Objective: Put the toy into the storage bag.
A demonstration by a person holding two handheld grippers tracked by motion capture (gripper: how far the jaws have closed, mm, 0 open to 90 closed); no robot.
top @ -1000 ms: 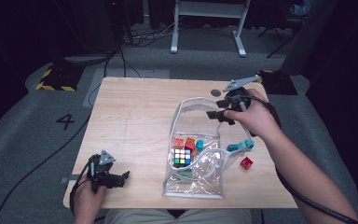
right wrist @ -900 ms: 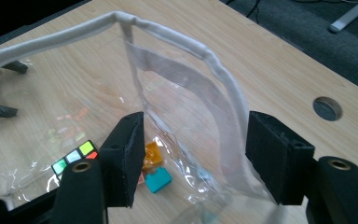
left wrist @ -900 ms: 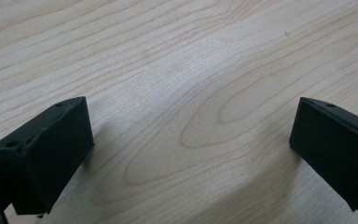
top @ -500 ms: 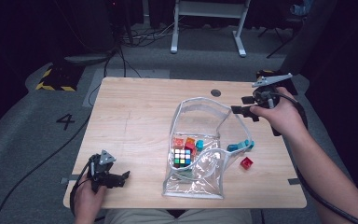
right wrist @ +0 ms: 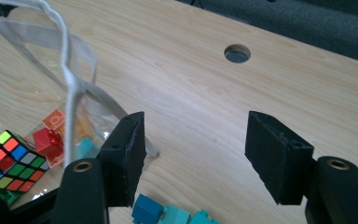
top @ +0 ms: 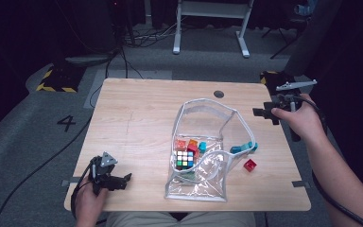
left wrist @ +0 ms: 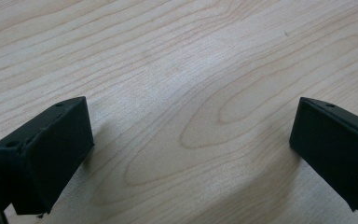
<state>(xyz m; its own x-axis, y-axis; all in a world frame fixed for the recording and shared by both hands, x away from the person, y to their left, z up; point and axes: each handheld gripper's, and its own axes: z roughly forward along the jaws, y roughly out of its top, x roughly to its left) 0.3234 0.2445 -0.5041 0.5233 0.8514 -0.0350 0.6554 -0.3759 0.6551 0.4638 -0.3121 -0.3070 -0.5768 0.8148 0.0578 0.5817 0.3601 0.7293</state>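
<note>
Hand-held gripper [right wrist: 193,158] beside blue bricks [right wrist: 165,212]

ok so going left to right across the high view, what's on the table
left gripper at the near left corner → multicoloured puzzle cube inside the clear plastic zip bag → teal toy brick piece → small red block → right gripper

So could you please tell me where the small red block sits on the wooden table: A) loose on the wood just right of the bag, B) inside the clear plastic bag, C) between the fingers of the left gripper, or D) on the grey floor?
A: the small red block lies on bare wood beside the clear plastic bag, outside its white rim.
</note>
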